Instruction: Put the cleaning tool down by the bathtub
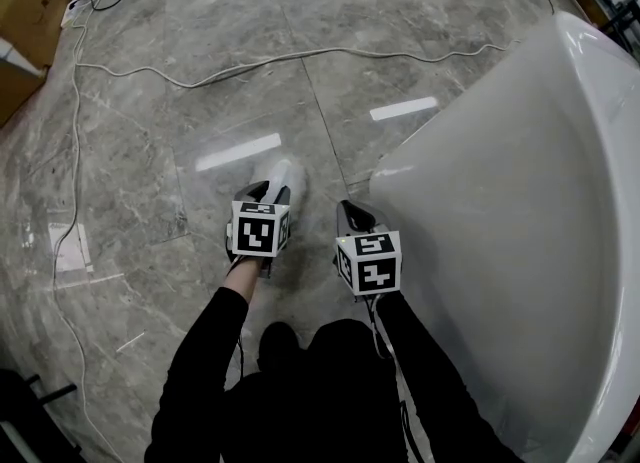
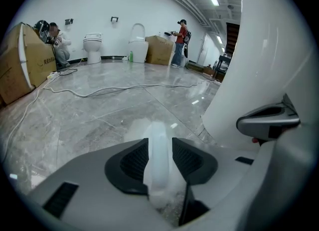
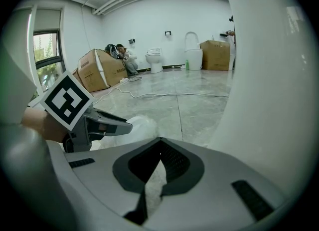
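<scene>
The cleaning tool (image 1: 287, 175) is a white, fluffy-headed piece with a pale translucent handle (image 2: 158, 145). It rests low on the grey marble floor just left of the white bathtub (image 1: 520, 201). My left gripper (image 1: 268, 191) stands open around the handle, whose sides lie close to the black pads (image 2: 130, 161) with no firm press. My right gripper (image 1: 356, 215) hovers beside it, next to the tub wall (image 3: 269, 75), shut with its tips meeting and nothing in them. The right gripper view shows the tool's white head (image 3: 142, 125) in front of the left gripper.
A white cable (image 1: 250, 61) snakes across the floor ahead. Cardboard boxes (image 1: 30, 21) stand at the far left. Toilets (image 2: 92, 46) and more boxes (image 2: 159, 50) line the far wall, with people near them. The person's feet are directly below the grippers.
</scene>
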Available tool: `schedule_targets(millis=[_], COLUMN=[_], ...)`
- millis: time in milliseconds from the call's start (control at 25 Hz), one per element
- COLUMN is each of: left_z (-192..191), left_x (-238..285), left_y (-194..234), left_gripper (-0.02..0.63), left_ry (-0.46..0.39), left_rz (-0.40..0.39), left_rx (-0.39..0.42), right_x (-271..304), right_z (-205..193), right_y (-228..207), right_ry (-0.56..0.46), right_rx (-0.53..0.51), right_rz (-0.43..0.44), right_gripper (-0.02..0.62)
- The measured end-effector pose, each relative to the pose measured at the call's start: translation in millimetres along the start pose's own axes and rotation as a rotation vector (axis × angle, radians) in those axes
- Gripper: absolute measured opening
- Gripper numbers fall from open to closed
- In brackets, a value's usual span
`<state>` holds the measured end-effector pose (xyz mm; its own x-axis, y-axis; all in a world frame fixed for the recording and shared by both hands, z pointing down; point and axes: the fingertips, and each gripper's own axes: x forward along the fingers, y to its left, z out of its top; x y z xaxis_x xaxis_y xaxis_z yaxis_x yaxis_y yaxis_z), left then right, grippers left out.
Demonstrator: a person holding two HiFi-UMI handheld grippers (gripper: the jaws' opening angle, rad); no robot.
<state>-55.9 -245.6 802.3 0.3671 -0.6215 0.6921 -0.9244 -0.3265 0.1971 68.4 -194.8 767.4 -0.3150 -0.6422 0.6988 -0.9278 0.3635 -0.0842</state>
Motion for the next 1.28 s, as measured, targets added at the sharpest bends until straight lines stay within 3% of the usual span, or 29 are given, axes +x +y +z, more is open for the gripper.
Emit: schedule_targets(millis=[320, 600, 1280], left_z=[23.8, 33.3, 15.8], left_x=[-45.9, -78.9, -97.4], left_y=[-4.4, 0.6, 10.3], left_gripper=[0.146, 0.013, 0.009], left_ry=[-0.076, -0.135, -0.143], left_rz=[-0.026, -0.008, 0.03], left_rx=[-0.024, -0.044, -0.123], right_x=[-10.1, -20.5, -27.4], right_z=[16.0, 27.6, 29.9], right_y=[4.4, 9.4, 28.3], right_ry=[-0.022, -0.047, -0.053], right_rx=[-0.007, -0.015, -0.062], right_rz=[0.014, 0.036, 0.066], right_gripper=[-0.001, -0.002, -0.002])
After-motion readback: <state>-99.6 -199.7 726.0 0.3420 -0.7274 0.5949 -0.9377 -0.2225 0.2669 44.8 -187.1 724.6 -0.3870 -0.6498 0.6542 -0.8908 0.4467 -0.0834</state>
